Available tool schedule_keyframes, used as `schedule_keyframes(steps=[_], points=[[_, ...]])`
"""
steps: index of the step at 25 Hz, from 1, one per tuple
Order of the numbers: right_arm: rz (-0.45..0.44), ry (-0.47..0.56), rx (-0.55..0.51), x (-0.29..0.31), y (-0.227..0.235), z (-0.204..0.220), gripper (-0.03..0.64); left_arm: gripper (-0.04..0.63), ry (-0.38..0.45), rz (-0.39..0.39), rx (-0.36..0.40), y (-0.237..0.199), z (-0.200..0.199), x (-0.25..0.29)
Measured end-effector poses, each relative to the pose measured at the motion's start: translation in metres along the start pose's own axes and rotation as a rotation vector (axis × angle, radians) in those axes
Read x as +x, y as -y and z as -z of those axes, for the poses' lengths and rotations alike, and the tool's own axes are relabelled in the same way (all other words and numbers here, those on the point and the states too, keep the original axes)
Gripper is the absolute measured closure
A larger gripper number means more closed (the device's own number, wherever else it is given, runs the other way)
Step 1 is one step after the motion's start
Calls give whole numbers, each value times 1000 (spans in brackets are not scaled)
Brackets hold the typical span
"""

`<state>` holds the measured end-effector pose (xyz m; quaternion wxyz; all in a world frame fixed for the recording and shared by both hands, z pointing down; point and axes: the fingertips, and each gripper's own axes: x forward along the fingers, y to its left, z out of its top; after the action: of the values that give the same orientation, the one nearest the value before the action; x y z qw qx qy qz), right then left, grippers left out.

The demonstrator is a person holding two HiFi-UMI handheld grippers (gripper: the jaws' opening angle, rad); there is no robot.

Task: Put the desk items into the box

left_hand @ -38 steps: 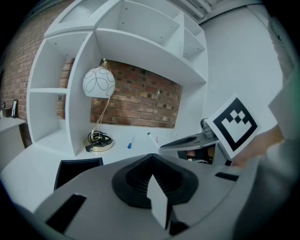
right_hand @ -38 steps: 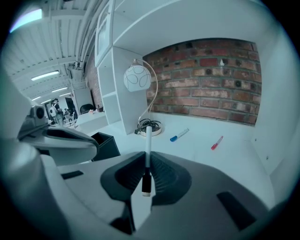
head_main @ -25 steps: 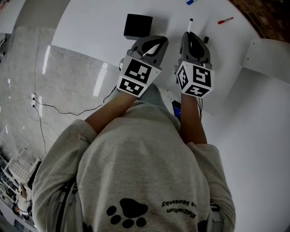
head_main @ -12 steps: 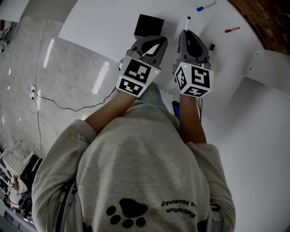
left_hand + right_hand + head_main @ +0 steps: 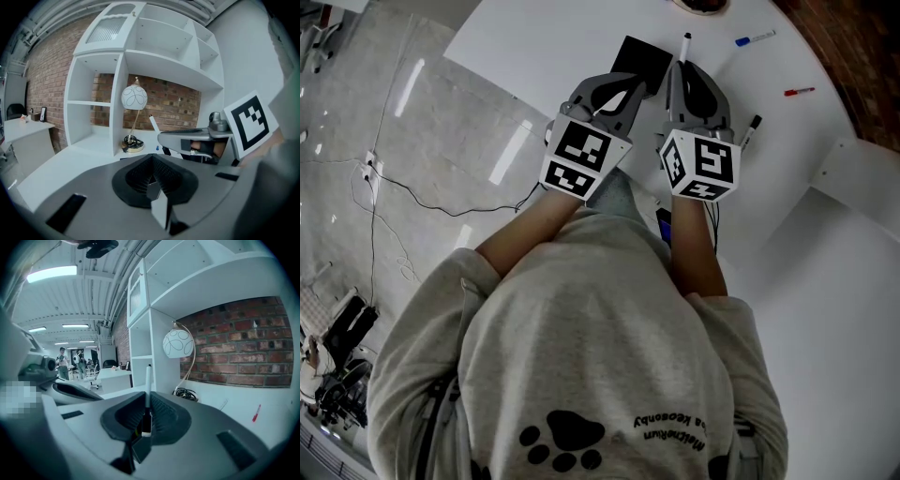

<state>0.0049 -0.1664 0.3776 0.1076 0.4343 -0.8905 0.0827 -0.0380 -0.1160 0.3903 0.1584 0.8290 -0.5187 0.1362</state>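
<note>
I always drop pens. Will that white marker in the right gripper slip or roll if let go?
The white marker looks stiff and probably light: the right gripper holds it by one end and it sticks out straight. Its smooth round barrel might slip in a loose grip. On the flat white desk it would likely roll.

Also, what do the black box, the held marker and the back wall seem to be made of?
Black box: matte, dull, perhaps card or plastic. Marker: smooth white plastic barrel, slight sheen. Wall: bare red brick, mortar joints visible.
</note>
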Motion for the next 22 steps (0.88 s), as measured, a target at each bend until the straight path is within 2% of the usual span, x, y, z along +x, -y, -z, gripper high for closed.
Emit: schedule_keyframes(steps=[10, 17, 22], points=[[-99, -55, -35, 37, -30, 10, 571, 591, -8, -81, -35, -34, 7, -17], [-119, -171, -99, 56, -38, 36, 571, 591, -13, -115, -53, -50, 11, -23], [-131, -250, -192, 61, -43, 46, 571, 591, -17, -119, -59, -53, 13, -23]])
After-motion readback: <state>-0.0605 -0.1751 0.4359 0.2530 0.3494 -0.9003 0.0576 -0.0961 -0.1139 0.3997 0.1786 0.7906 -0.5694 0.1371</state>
